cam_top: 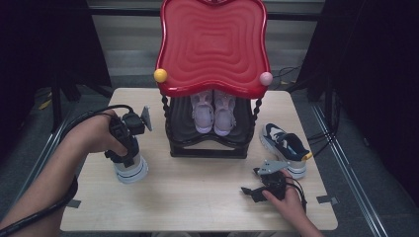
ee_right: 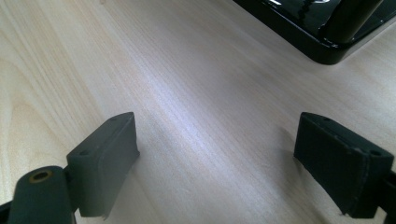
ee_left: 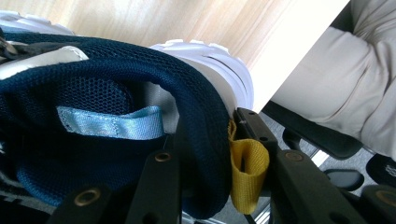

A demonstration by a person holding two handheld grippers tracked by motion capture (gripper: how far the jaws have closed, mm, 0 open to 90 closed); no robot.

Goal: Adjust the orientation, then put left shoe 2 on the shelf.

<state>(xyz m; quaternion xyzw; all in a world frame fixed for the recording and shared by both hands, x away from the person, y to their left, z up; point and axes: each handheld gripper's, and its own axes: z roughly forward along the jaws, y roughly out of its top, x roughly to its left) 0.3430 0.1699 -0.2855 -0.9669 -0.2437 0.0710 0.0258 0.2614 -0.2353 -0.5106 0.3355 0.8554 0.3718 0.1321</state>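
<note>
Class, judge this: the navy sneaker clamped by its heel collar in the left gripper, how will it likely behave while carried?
The navy sneaker will probably sag toe-down, since the left gripper pinches only its padded mesh collar. The chunky white sole suggests some heft. The mesh looks grippy, so slipping seems unlikely.

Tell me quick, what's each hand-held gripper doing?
Left hand-held gripper: closed on the navy sneaker at its heel.
Right hand-held gripper: open, holding nothing.

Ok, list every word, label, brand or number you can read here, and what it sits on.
None can be read: the navy shoe, its yellow heel loop and light blue tab, the second navy shoe, the pink shoes and the red tray show no legible text.
</note>
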